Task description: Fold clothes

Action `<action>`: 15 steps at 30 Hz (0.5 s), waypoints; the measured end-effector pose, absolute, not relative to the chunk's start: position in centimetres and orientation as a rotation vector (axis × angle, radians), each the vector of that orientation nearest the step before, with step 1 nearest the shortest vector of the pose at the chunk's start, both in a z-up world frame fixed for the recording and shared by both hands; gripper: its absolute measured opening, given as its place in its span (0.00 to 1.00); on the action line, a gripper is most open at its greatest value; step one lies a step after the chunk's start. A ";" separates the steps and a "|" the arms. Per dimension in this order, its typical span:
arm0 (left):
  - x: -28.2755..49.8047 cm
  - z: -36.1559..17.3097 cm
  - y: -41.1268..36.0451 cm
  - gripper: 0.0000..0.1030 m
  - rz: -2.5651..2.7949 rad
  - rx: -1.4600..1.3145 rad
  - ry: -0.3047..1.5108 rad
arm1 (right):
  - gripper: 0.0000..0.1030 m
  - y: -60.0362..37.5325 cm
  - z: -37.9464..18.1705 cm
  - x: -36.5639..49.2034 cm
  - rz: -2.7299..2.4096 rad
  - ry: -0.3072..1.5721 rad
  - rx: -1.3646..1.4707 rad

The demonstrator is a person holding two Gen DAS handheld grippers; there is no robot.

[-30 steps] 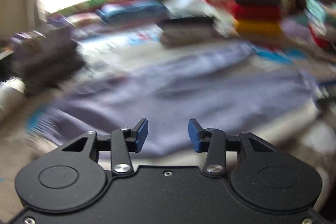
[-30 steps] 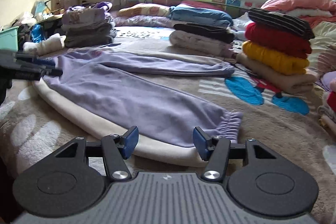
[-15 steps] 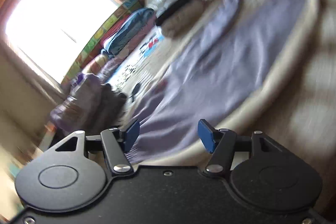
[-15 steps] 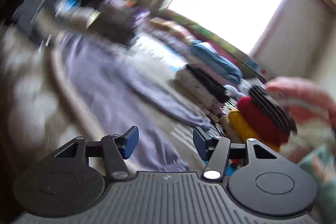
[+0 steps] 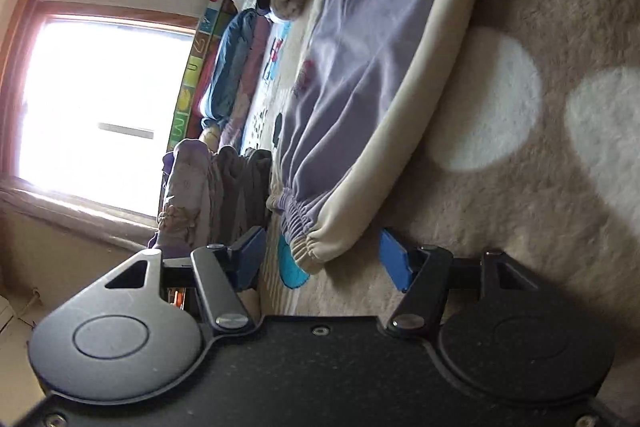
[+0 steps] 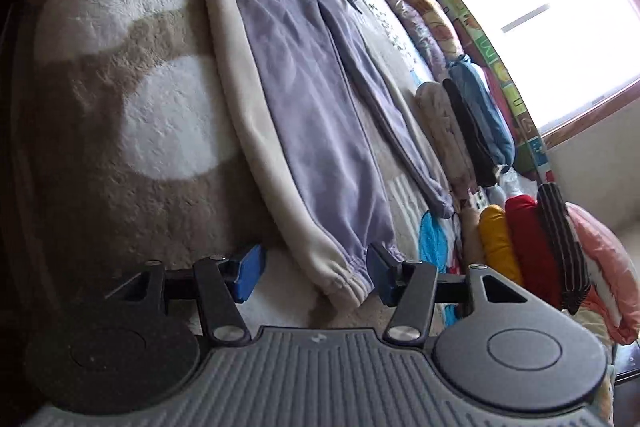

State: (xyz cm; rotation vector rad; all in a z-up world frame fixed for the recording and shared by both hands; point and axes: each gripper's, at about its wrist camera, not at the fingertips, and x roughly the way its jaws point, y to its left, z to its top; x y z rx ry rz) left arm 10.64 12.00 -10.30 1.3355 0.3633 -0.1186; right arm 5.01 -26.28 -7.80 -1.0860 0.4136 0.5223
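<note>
Both views rolled sideways; each open gripper (image 5: pixel 322 259) (image 6: pixel 314 273) frames flat lilac-and-cream trousers (image 5: pixel 360 67).

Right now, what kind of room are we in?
Most likely a bedroom, with the work done on a bed. A plush spotted blanket covers the surface, stacks of folded clothes and a pink pillow line its far edge, and a bright window sits just behind.
</note>
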 end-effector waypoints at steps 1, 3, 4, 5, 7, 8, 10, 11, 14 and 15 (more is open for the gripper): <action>10.9 -10.2 12.1 0.61 -0.125 1.335 0.357 | 0.55 -26.3 -7.9 4.9 0.523 0.402 -1.094; 11.5 -10.3 12.3 0.60 -0.130 1.346 0.347 | 0.54 -26.3 -8.1 4.8 0.523 0.378 -1.114; 11.7 -10.4 12.4 0.58 -0.134 1.355 0.342 | 0.53 -26.3 -8.2 4.8 0.522 0.370 -1.117; 11.8 -10.5 12.4 0.55 -0.142 1.362 0.339 | 0.46 -26.2 -8.3 4.9 0.524 0.363 -1.120; 12.1 -10.8 12.4 0.50 -0.168 1.378 0.334 | 0.39 -26.0 -8.7 4.9 0.529 0.347 -1.136; 12.2 -10.8 12.4 0.50 -0.179 1.387 0.331 | 0.39 -25.8 -8.8 4.9 0.532 0.338 -1.144; 12.3 -10.9 12.4 0.48 -0.196 1.397 0.326 | 0.35 -25.8 -8.8 5.2 0.542 0.348 -1.128; 12.5 -10.8 12.4 0.42 -0.206 1.396 0.331 | 0.35 -25.8 -8.7 5.4 0.549 0.358 -1.113; 13.1 -10.5 12.4 0.15 -0.212 1.389 0.366 | 0.12 -26.0 -8.1 6.1 0.565 0.390 -1.063; 13.1 -10.3 12.3 0.11 -0.207 1.371 0.374 | 0.10 -26.1 -7.7 6.4 0.564 0.405 -1.034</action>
